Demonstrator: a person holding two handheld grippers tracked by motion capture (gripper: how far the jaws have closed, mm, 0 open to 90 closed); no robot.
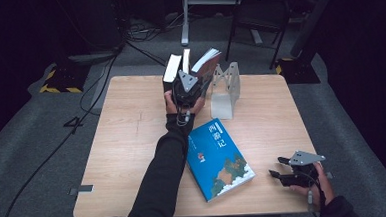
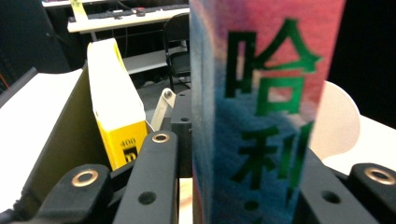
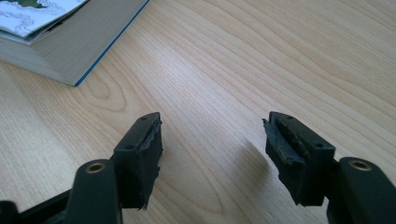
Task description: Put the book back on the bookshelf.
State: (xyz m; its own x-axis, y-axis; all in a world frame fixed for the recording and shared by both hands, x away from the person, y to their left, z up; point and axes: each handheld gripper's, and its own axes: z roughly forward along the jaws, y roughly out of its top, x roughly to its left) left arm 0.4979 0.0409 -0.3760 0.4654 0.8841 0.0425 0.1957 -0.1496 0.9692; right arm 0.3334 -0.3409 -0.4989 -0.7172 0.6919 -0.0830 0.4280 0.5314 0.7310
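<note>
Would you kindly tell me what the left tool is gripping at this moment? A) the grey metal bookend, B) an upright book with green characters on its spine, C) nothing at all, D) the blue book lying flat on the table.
B: in the left gripper view the left tool has its jaws closed on either side of the upright book with green characters, while the blue book lies flat on the table, untouched.
</note>
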